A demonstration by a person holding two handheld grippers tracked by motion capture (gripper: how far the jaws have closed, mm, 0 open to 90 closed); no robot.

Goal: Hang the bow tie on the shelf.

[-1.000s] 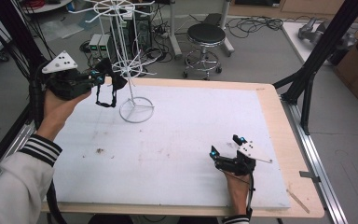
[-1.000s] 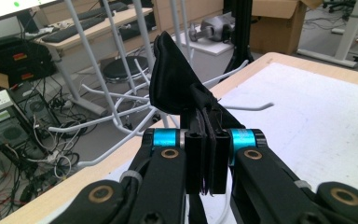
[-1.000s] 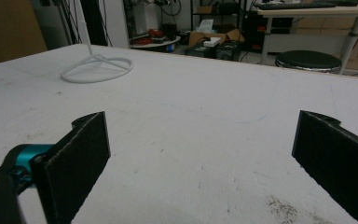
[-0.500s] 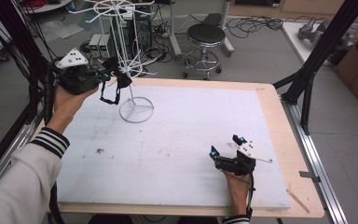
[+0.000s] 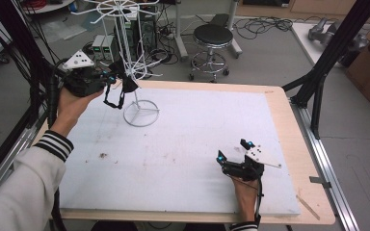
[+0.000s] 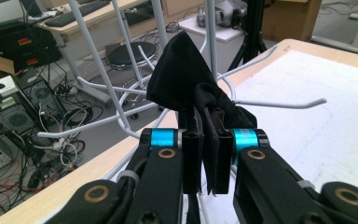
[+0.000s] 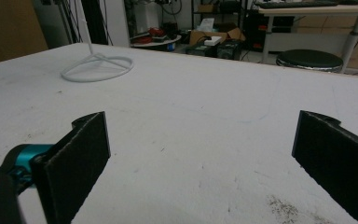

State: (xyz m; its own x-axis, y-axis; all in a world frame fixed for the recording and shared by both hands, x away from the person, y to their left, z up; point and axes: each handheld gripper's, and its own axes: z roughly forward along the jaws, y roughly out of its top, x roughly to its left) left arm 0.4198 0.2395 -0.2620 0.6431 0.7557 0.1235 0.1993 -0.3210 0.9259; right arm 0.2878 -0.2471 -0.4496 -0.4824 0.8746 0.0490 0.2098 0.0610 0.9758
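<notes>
Black cloth (image 6: 182, 74), a small dark pouch-like piece with a strap, is pinched tight in the left claw (image 6: 207, 140), whose jaws sit nearly together with the fabric squeezed between the pads. The cloth is up in the air against the white wire rack (image 5: 134, 72), touching its thin arms at the far left corner of the counter (image 5: 289, 115), and its strap loop dangles below the claw in the high view. The rack's ring base sits on the white counter top. Well apart, near the front right, the right claw (image 7: 200, 154) rests low over the bare white surface with its jaws wide apart, gripping nothing
</notes>
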